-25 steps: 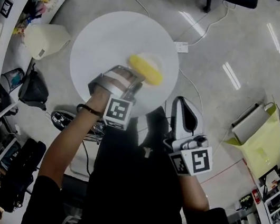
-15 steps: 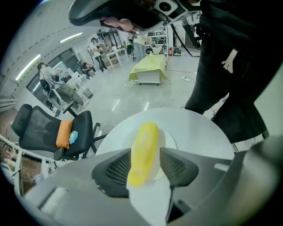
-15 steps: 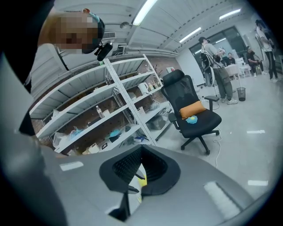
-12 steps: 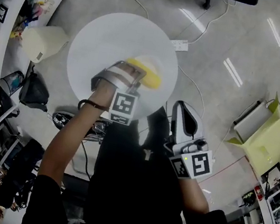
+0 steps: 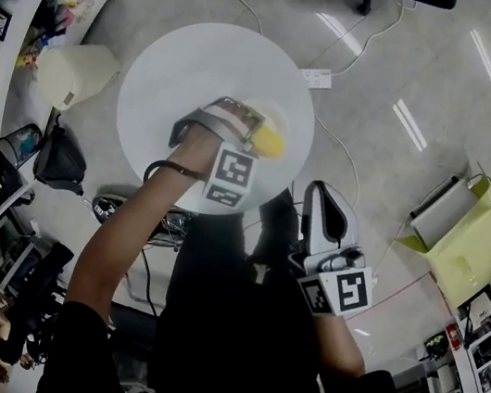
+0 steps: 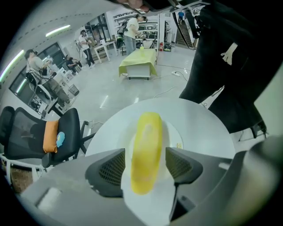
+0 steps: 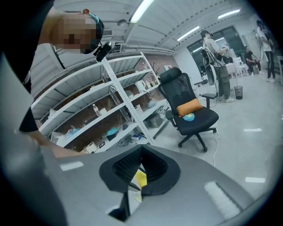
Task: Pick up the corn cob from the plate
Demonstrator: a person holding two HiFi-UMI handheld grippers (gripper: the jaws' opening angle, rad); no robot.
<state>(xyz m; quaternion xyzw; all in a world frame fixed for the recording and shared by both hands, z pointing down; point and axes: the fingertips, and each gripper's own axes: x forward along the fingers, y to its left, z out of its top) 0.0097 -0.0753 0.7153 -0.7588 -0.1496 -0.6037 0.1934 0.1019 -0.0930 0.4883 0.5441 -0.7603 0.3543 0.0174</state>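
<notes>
So the pickup was only half set up at this point. The left claw (image 6: 146, 168) was pointing almost straight down at the desk (image 6: 210, 130), and its jaws had just been opening. They stood wide, one on each side of the corn (image 6: 147, 148). The cob sat right between the pads and ran lengthwise away from the claw, but neither pad looked like it was pressing on it, so I'd say nothing was gripped yet.

The corn was lying on the plate (image 6: 177, 137) directly under that claw. The plate is white on a white desk, so it's kinda hard to spot. As far as I could see, the cob was the only thing on it.

What was left, I'd guess: close on the cob, then lift it clear.

The right claw (image 7: 137, 181) was off the desk's near edge, well apart from the plate. Its jaws were together with nothing held, and it was aimed out at the room.
</notes>
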